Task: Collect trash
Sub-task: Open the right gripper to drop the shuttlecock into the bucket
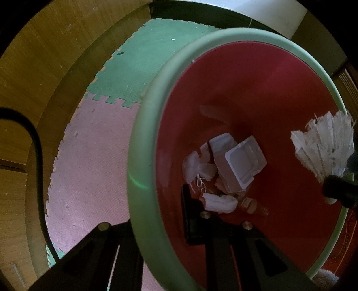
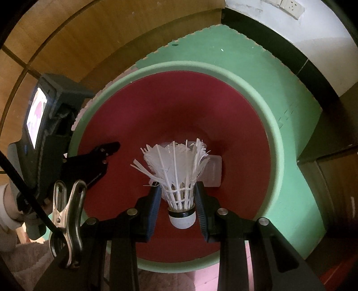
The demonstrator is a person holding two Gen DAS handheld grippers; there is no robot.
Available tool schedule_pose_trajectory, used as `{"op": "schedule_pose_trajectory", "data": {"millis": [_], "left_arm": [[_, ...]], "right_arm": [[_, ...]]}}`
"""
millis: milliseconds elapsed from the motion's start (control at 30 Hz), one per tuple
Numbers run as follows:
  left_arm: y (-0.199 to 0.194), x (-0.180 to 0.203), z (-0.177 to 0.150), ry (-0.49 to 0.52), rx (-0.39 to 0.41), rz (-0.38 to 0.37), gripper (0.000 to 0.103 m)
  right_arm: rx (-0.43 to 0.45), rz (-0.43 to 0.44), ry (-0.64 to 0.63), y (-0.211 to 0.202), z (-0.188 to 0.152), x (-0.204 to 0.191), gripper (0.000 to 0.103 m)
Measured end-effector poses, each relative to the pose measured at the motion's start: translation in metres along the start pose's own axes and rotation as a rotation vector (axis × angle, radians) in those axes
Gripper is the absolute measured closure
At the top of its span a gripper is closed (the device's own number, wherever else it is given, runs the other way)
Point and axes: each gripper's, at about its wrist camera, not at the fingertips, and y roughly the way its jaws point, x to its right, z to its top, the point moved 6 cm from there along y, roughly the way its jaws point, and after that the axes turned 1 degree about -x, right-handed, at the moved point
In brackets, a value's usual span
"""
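A bin with a pale green rim (image 1: 143,145) (image 2: 275,143) and a red inside stands on foam mats. At its bottom lie white plastic trays (image 1: 241,165), crumpled tissues (image 1: 219,202) and a small bottle (image 1: 252,204). My left gripper (image 1: 176,201) (image 2: 111,147) points straight down and is shut on the bin's rim, one finger inside and one outside. My right gripper (image 2: 178,185) is shut on a worn white shuttlecock (image 2: 176,170) (image 1: 324,150) by its lower feather cage, cork towards the camera. It hangs over the bin's opening.
Green foam mat (image 1: 161,51) and pink foam mat (image 1: 94,161) lie under the bin, wooden boards (image 1: 40,56) to the left. A white wall with a socket (image 2: 290,6) is behind. A black cable (image 1: 35,145), a metal clip (image 2: 67,223) and a person's sleeve (image 2: 9,212) are near.
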Motion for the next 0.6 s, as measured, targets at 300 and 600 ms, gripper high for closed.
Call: {"op": "schedule_pose_trajectory", "data": {"millis": [300, 600], "left_arm": [[0.000, 0.000, 0.000, 0.000, 0.000, -0.001, 0.093], [0.000, -0.001, -0.001, 0.000, -0.004, 0.001, 0.093]], "right_arm": [[0.025, 0.002, 0.022, -0.001, 0.003, -0.002, 0.055], [0.053, 0.008, 0.021, -0.014, 0.006, -0.004, 0.053]]}}
